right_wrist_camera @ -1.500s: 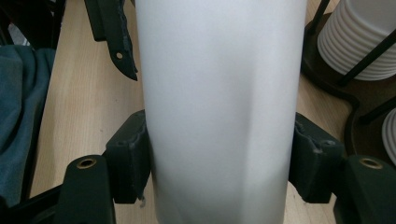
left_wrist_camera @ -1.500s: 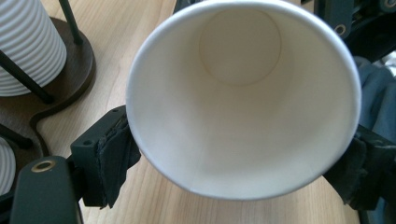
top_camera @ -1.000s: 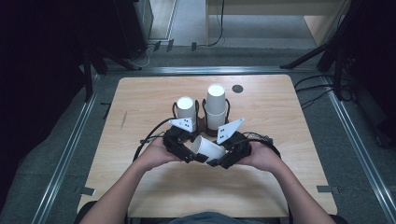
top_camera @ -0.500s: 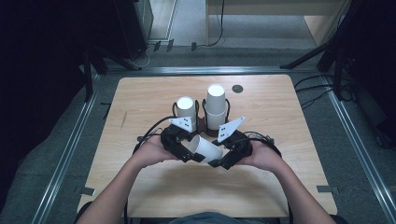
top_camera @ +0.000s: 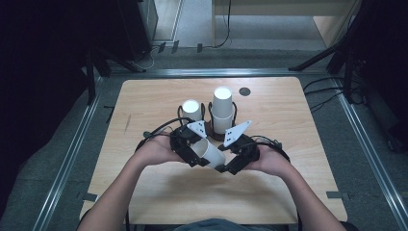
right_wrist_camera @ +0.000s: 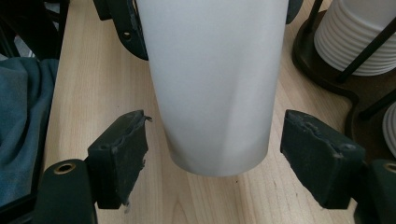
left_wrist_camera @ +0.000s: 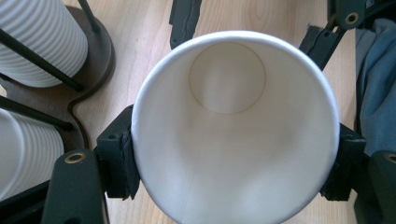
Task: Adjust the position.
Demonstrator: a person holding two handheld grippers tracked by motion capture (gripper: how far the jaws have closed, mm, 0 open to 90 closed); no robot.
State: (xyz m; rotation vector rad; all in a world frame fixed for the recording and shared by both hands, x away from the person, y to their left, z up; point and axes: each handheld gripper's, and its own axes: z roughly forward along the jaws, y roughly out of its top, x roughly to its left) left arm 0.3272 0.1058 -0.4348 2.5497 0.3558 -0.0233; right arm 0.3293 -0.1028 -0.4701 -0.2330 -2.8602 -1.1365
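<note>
So my left gripper [top_camera: 198,155] has the paper cup [top_camera: 210,154] clamped near its rim, sideways over the desk [top_camera: 144,101]; my right gripper [top_camera: 230,166] sits spread around its base, not touching.

plain white paper cup [left_wrist_camera: 233,140], ribbed white cup stacks [top_camera: 222,110], black grippers, pale wood table [top_camera: 159,101]

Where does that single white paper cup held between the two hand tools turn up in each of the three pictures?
High view: the paper cup lies on its side at centre, between both hands.
Left gripper view: cup seen mouth-on, clamped at the rim.
Right gripper view: cup base-end, between spread jaws.
Shared landmark: the dark cup holder with stacked cups.
</note>
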